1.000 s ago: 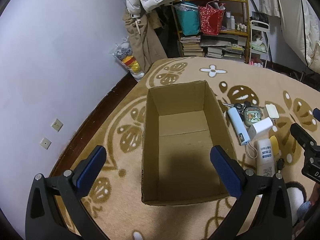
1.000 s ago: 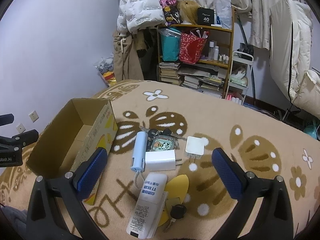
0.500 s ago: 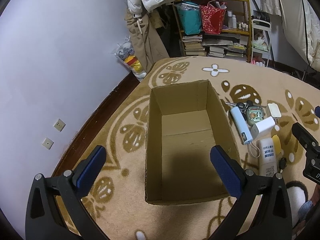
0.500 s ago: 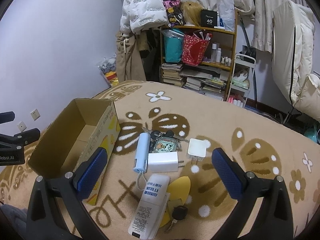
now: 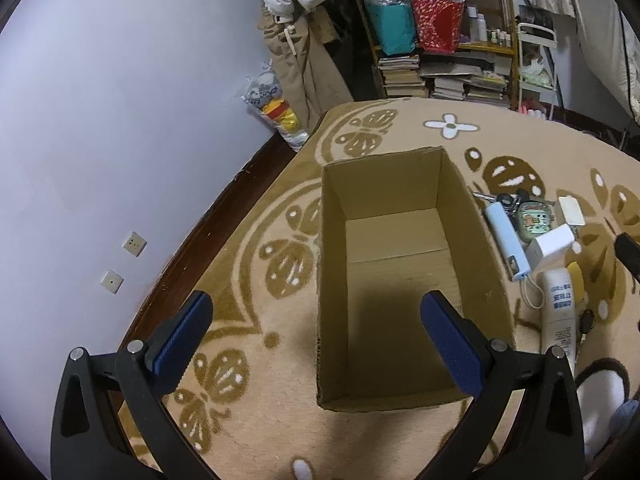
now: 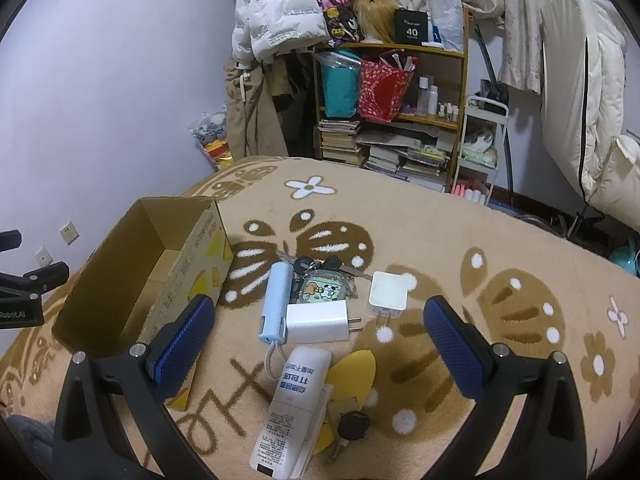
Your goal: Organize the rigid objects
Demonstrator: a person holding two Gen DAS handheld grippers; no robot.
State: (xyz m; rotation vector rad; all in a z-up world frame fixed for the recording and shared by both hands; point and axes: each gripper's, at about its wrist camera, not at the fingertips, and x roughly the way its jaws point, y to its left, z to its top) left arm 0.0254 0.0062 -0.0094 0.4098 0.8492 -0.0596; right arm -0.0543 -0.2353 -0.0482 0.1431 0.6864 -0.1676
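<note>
Since the earlier frames both cameras have lifted and drawn back a little: the cardboard box [image 5: 400, 280] sits smaller and further up in the left view, and the loose items sit higher in the right view.

Surface: beige carpet [image 6: 460, 240] with brown butterfly and flower motifs, over dark floorboards along a lilac wall bearing two sockets [image 5: 122, 262].

Room: wooden shelf [image 6: 392, 92] with stacked books, a teal bag, a red bag and bottles; a white puffer jacket [image 6: 276, 12] hangs beside it.

Writing: black carton on the shelf top marked "40" [image 6: 412, 26]; "Robot.AI" on the other gripper's body at the right view's left edge; white tube [image 6: 290, 404] printed with characters too small to read.

Items, right of the box, all on the carpet: blue power bank [image 6: 276, 300], white charger [image 6: 320, 320] touching it, square white adapter [image 6: 388, 294], cartoon keyring pouch [image 6: 320, 288] with keys, yellow card [image 6: 352, 372] under the tube, black key fob [image 6: 352, 426].

Box: open-topped, nothing inside.

Left gripper [image 5: 316, 336]: fingers spread wide, holding nothing, above the box's near end.

Right gripper [image 6: 318, 336]: fingers spread wide, holding nothing, above the items.
</note>
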